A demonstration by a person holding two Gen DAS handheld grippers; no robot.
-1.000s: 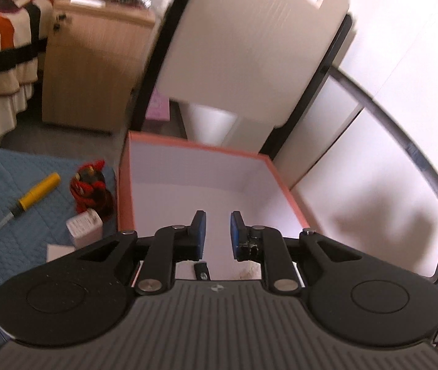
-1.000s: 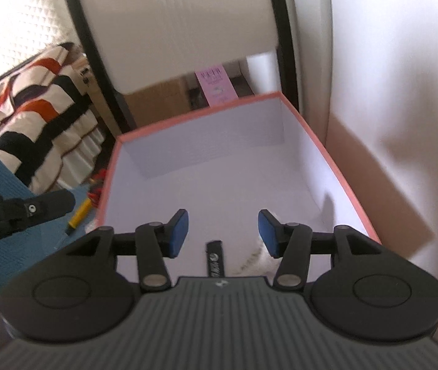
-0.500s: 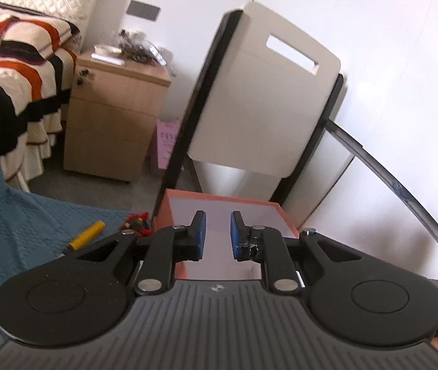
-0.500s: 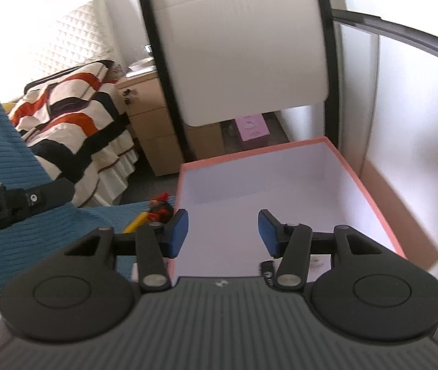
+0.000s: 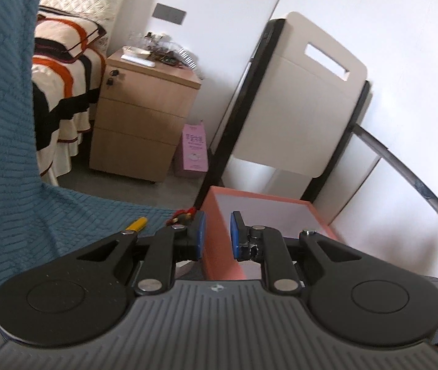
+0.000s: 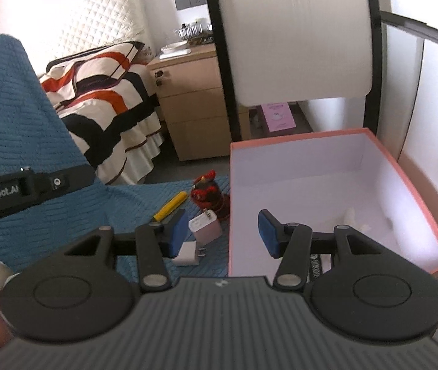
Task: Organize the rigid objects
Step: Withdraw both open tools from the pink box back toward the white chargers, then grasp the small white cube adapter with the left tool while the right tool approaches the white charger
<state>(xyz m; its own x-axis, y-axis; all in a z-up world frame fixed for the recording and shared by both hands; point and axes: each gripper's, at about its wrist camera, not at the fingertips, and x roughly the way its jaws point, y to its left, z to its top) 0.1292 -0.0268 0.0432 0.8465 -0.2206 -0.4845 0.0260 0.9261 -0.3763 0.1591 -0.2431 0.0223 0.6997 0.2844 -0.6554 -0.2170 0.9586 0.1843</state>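
Two grippers hang empty over the work. The left gripper [image 5: 216,236] has its jaws a narrow gap apart with nothing between them; the right gripper [image 6: 221,236] has its jaws wide apart, also bare.

Just past the right gripper's left finger, a white charger [image 6: 188,254] and a pink charger [image 6: 205,226] lie on the blue cloth [image 6: 18,123], close together. A little further on lie a yellow tool [image 6: 169,206] and a red toy [image 6: 206,189], the toy near the outer wall of the box [image 6: 296,138].

The box stands open to the right of them. Inside, a black item [image 6: 317,266] shows partly behind the right finger, and something small and white [image 6: 350,215] lies mid-floor; what either is, I cannot tell. The rest of its floor is bare.

By my reckoning the sorting is barely begun: at most two pieces are in, and four wait on the cloth. Beyond stand a folded table [image 6: 296,46] and a wooden cabinet [image 6: 194,98].
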